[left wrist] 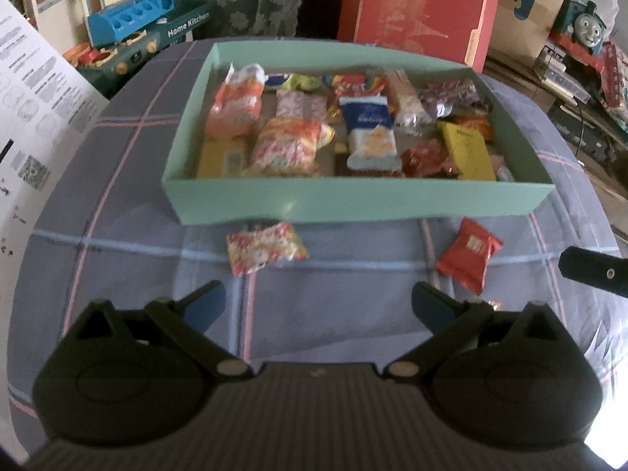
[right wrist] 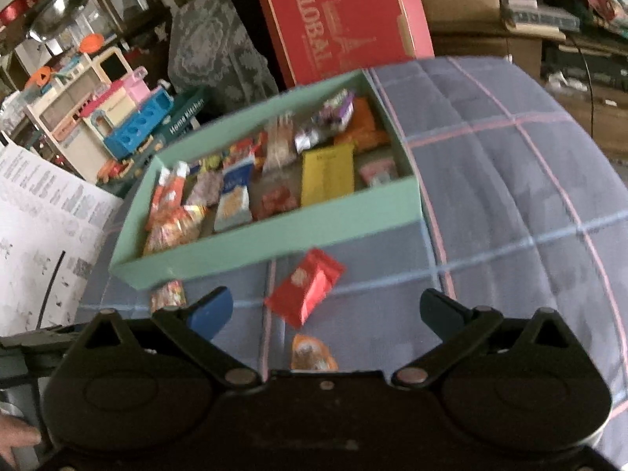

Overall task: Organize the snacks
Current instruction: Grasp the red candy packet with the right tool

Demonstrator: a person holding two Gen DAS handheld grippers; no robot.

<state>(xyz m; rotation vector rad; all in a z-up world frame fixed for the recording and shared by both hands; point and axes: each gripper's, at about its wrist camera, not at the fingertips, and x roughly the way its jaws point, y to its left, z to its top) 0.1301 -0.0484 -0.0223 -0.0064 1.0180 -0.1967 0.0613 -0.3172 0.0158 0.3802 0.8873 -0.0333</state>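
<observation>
A mint green box (left wrist: 353, 202) (right wrist: 274, 235) holds several snack packets on a plaid blue cloth. In front of it lie a pink-and-yellow floral packet (left wrist: 265, 247) (right wrist: 168, 294) and a red packet (left wrist: 469, 253) (right wrist: 306, 290). A small orange packet (right wrist: 312, 353) lies nearer, close to the right gripper's body. My left gripper (left wrist: 318, 304) is open with nothing between its fingers, hovering short of the floral packet. My right gripper (right wrist: 325, 310) is open too, with the red packet just ahead between the fingertips' line. A black part of the right gripper (left wrist: 596, 271) shows at the left wrist view's right edge.
A large red carton (left wrist: 412, 11) (right wrist: 337, 15) stands behind the box. Toy kitchen sets (left wrist: 129, 27) (right wrist: 117, 125) sit at the back left. A white printed sheet (left wrist: 35, 117) (right wrist: 39, 235) leans at the left. A toy train (left wrist: 586, 23) and clutter fill the right.
</observation>
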